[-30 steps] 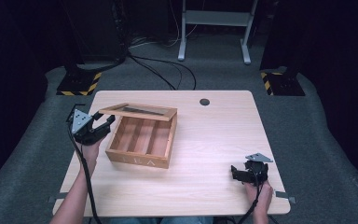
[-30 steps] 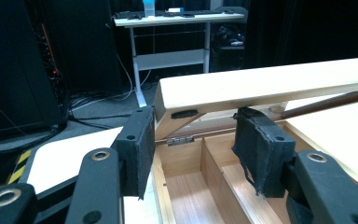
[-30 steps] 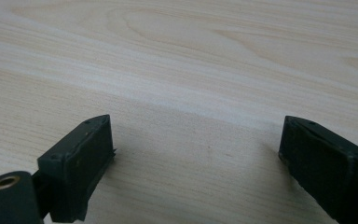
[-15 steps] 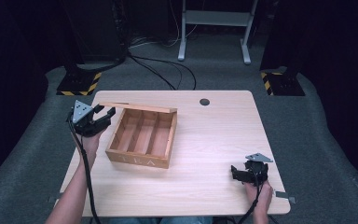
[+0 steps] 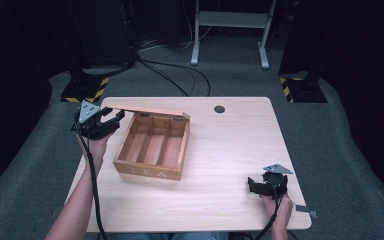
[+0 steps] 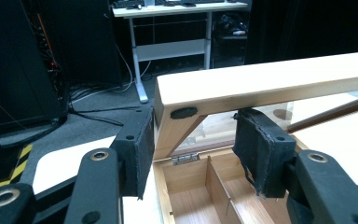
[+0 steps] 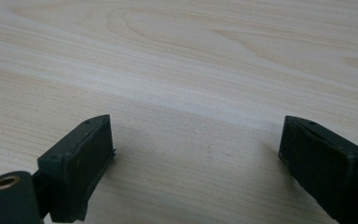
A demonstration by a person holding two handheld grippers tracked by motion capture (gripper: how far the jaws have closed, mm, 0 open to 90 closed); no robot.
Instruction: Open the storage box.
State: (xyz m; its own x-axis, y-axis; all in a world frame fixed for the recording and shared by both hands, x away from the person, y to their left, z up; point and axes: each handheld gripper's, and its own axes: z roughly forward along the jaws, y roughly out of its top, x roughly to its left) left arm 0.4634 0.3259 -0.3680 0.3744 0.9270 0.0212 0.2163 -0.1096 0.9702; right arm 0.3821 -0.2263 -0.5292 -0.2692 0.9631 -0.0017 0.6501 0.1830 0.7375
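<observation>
Left gripper view has the lid (image 6: 261, 84) raised between the left gripper's (image 6: 193, 140) parted jaws, unclamped, box (image 5: 152, 147) nearly fully open.

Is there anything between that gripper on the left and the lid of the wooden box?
Nothing visible. In the left gripper view, the left gripper has its open jaws on either side of the lid's corner, with small gaps showing. The lid is raised above the tea box.
</observation>
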